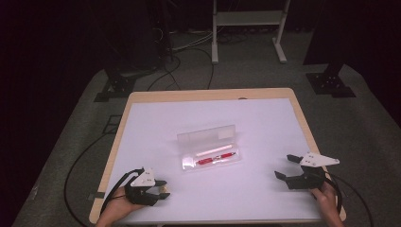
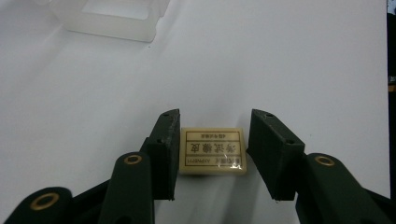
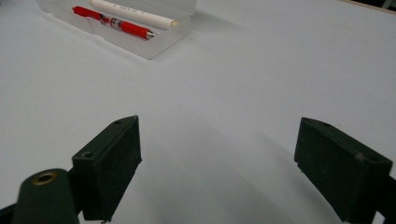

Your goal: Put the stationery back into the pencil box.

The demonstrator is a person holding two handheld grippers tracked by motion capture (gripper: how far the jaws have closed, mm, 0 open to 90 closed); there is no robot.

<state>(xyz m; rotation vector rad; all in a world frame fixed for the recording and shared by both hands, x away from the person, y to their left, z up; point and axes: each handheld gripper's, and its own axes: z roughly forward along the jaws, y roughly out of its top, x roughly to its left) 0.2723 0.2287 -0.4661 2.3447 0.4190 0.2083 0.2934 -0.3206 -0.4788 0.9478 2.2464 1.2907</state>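
A white table (image 1: pixel 265 189) is standing in a dark room in the high view, with an open clear case (image 1: pixel 211 151) at its middle and the left gripper (image 1: pixel 163 188) near the front left corner, its eraser (image 1: pixel 164 189) hardly showing there. The left gripper view is showing the eraser (image 2: pixel 213 150) lying between the jaws, one pad (image 2: pixel 170 154) just beside it, the other apart, its print too small to read. The right gripper (image 3: pixel 217 170) is gaping over bare table in its own view, where the case (image 3: pixel 140 35), cut off at the top, is holding a red pen (image 3: pixel 112 22) and a white one (image 3: pixel 135 12).
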